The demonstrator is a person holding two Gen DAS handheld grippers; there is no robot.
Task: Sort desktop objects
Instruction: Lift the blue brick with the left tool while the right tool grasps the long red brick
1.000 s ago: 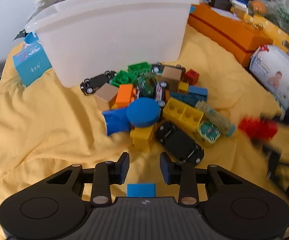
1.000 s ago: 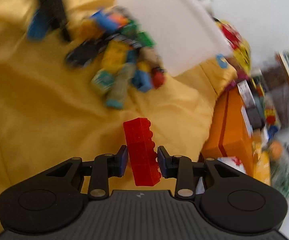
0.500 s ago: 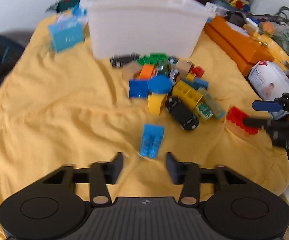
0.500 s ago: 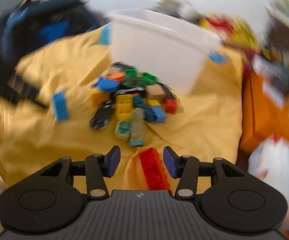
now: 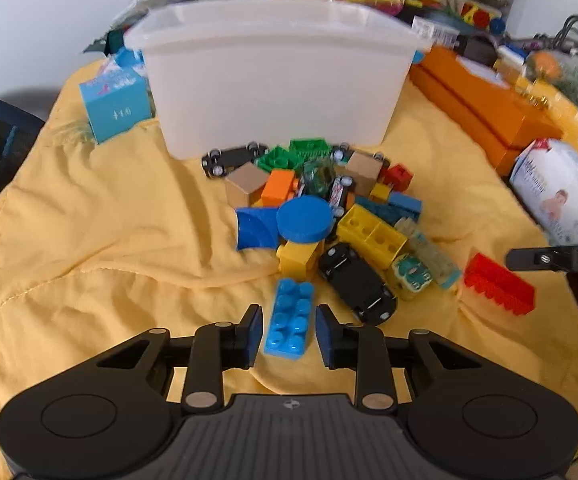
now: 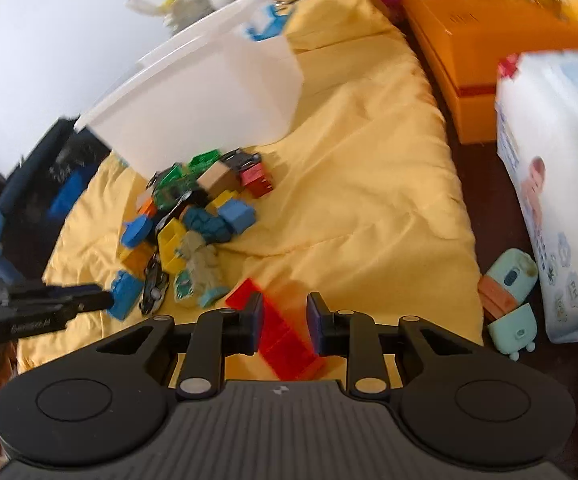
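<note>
Now the left claw [image 5: 287, 330] is seen hovering low over the yellow cloth [image 5: 101, 216], its jaws narrowed and just closing in, with the blue brick [image 5: 290, 317] lying between them on the cloth; a thin gap is visible on each side, so the brick is not gripped. Beyond it, the toy pile [image 5: 321, 208] is heaped in front of the white bin [image 5: 273, 76], with a black toy car [image 5: 356, 282] lying just right of the blue brick. Over on the right, the right claw [image 6: 285, 322] has also been closing, and the red brick [image 6: 285, 330] is framed between its jaws, tilted on the cloth; the picture is blurred, and whether the pads press on it cannot be told. An orange box [image 6: 485, 44] is lying further back, beside the cloth.
</note>
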